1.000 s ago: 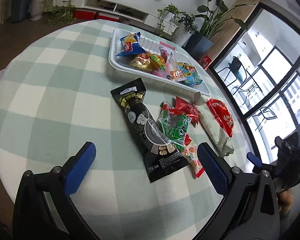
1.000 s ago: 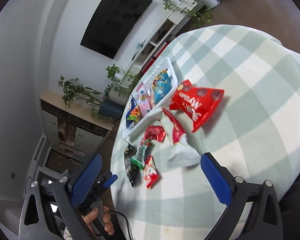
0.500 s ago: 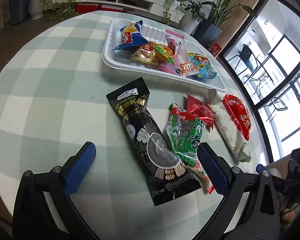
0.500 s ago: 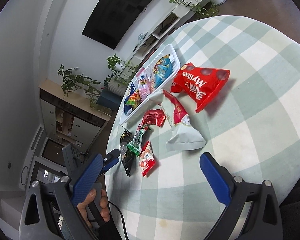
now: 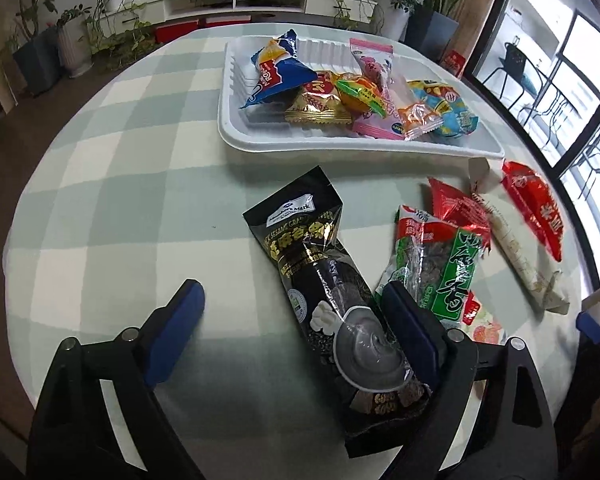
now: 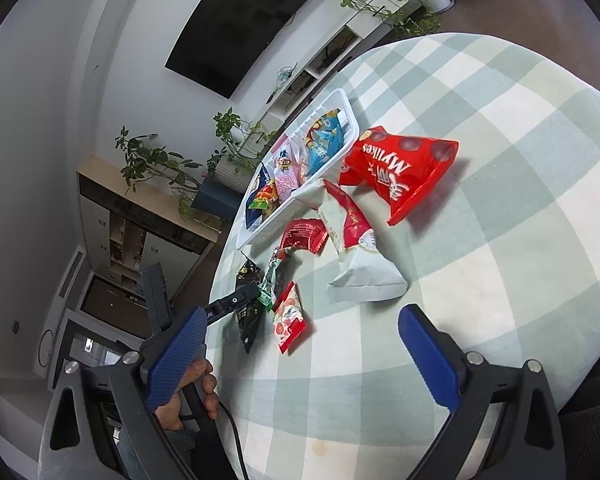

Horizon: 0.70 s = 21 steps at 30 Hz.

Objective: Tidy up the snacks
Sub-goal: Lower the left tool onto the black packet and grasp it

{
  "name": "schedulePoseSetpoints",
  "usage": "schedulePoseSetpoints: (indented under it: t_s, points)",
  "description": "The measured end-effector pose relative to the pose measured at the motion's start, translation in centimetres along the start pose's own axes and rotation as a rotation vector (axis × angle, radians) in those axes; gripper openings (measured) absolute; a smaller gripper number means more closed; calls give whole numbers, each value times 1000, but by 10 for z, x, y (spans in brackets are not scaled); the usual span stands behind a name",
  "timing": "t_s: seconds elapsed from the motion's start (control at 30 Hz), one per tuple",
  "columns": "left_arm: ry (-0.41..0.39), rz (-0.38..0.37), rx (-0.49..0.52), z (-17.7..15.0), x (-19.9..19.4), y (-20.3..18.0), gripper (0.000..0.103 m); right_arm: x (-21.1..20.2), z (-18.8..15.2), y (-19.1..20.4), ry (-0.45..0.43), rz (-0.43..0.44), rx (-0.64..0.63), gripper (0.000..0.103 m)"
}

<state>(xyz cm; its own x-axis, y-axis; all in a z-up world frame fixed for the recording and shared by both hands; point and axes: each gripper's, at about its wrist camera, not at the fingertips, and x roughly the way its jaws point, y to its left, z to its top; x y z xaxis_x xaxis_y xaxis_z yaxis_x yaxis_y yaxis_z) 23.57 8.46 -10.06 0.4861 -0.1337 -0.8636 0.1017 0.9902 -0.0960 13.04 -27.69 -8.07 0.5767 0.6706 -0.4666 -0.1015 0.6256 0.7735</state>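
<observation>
Left wrist view shows us the black sesame packet (image 5: 327, 276) lying flat on the checked tabletop (image 5: 112, 184), just in front of the white tray (image 5: 340, 142). Our left gripper (image 5: 296, 322) is spread wide and holds nothing. One blue finger sits right beside the packet's lower end, and the other is well off to the side on bare cloth.

What could go wrong? The green packet (image 5: 440, 268) lies just beside the black one and looks to overlap its edge. If we close now, we think we could pinch both, or only nip the slippery wrapper so it slides out. The packet is long, so a grab at one end could let it droop and bump the tray rim.

Beside the green packet are small red packets (image 5: 456, 206), a long pale one (image 5: 516, 248) and a red one (image 5: 534, 210). The tray already holds many snacks.

From the right wrist view, our right gripper (image 6: 300, 350) is spread wide too, empty, near the pale bag (image 6: 360, 276) and well away from the big red bag (image 6: 400, 168) by the tray's end.
</observation>
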Motion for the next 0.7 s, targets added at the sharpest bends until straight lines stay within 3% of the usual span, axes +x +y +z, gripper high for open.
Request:
schedulePoseSetpoints:
  t_s: [0.1,0.3,0.5,0.7]
  points:
    - [13,40,59,-2,3,-2,86,0,0,1,1,-3,-7,99]
    - [21,71,66,-4,0,11,83,1,0,2,-1,-13,-12,99]
    - [30,62,109,6,6,7,75,4,-1,9,16,-59,-70,95]
    - [32,40,170,4,0,-6,42,5,0,18,16,-135,-144,93]
